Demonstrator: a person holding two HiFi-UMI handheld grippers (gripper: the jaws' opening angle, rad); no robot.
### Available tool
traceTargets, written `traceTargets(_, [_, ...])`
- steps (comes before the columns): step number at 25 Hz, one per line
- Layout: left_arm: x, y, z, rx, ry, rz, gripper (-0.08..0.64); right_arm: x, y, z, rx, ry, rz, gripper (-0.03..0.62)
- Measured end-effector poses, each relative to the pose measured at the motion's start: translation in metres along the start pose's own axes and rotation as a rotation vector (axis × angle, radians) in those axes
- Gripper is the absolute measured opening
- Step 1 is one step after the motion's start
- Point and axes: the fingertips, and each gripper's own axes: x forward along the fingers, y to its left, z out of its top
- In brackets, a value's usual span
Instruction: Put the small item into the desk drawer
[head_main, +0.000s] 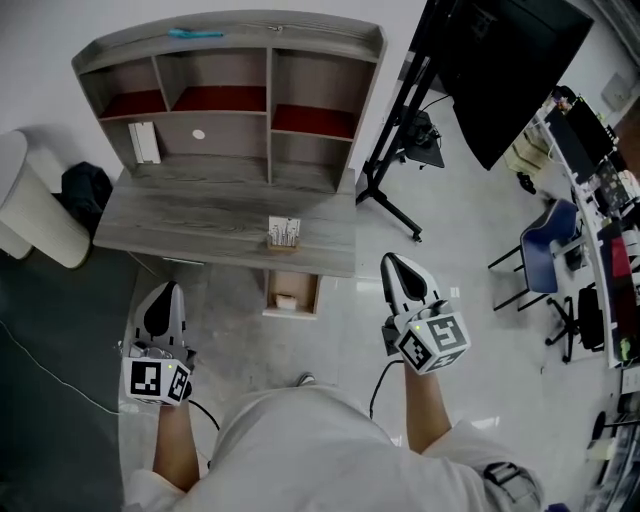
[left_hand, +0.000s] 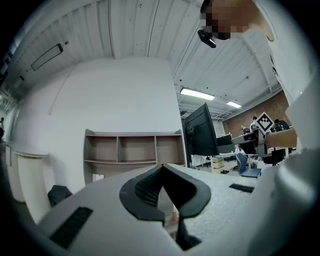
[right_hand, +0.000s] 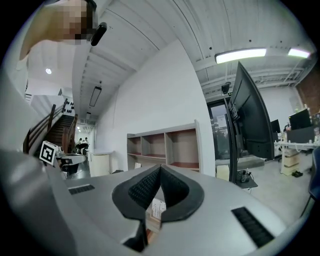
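A small wooden holder with a white card (head_main: 283, 233) stands on the grey desk (head_main: 200, 215) near its front edge. It shows through the jaw gap in the right gripper view (right_hand: 157, 209). Under that edge a drawer (head_main: 269, 291) is pulled open, with a small white item (head_main: 286, 300) inside. My left gripper (head_main: 171, 288) hovers in front of the desk's left part, its jaws shut and empty (left_hand: 161, 167). My right gripper (head_main: 389, 260) is held to the right of the drawer, off the desk's right corner, jaws also shut on nothing (right_hand: 160, 167).
The desk carries a shelf hutch (head_main: 268, 90) with a white object (head_main: 145, 142) in a lower left bay. A black screen on a stand (head_main: 505, 70) rises to the right. A blue chair (head_main: 550, 245) is further right; a white bin (head_main: 35, 215) and black bag (head_main: 85, 190) sit left.
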Motion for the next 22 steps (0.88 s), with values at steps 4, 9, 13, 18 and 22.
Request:
traceTargets(4, [-0.006,0.006,0.001,0.002,0.014,0.024,0.007,-0.01,0.003,0.01,-0.028,-0.02,-0.005,-0.002])
traceTargets(9, [-0.014,0.01,-0.008,-0.01,0.04,0.046,0.008,-0.01,0.01,0.008,-0.03,-0.023,0.006,-0.002])
traceTargets(13, [-0.016,0.003,-0.016,-0.024,0.053,0.032,0.007,-0.008,0.018,0.009,-0.041,-0.029,0.009,-0.003])
traceTargets(18, [-0.021,0.0,-0.013,-0.011,0.057,0.012,0.007,-0.012,0.027,0.009,-0.047,-0.03,0.01,-0.003])
traceTargets(22, [-0.024,-0.001,-0.013,-0.017,0.058,0.007,0.006,-0.016,0.034,0.005,-0.043,-0.02,0.011,-0.002])
